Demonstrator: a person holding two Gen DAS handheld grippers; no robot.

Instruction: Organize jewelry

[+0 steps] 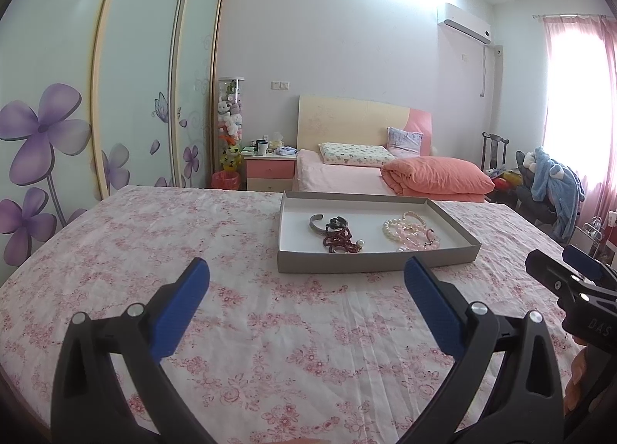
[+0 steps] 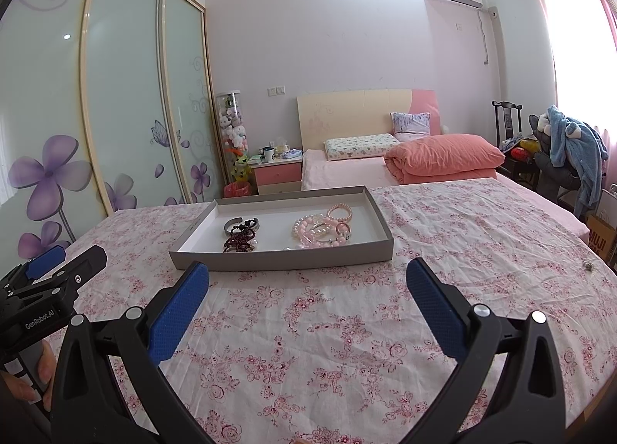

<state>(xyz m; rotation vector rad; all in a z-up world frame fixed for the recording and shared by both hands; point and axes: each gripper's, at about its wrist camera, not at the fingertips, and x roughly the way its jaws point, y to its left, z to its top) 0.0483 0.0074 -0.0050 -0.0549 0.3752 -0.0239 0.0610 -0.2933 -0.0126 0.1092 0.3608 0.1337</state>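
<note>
A shallow grey tray with a white floor [image 1: 370,262] [image 2: 277,259] lies on the floral tablecloth. In it, on the left, lie a silver cuff [image 1: 317,221] [image 2: 231,225] and dark red bead bracelets [image 1: 341,241] [image 2: 238,241]; on the right lie pearl and pink bead bracelets [image 1: 412,235] [image 2: 326,230]. My left gripper [image 1: 306,270] is open and empty, held short of the tray's near wall. My right gripper [image 2: 308,274] is open and empty, also just short of the tray. Each gripper shows at the edge of the other's view [image 1: 567,274] [image 2: 58,262].
The floral tablecloth [image 1: 270,328] [image 2: 462,251] covers the table. A small dark item [image 2: 589,265] lies near its right edge. Beyond are a bed with an orange quilt [image 1: 435,174], a nightstand [image 1: 270,170], sliding wardrobe doors [image 1: 135,97] and a chair with blue clothes [image 2: 574,158].
</note>
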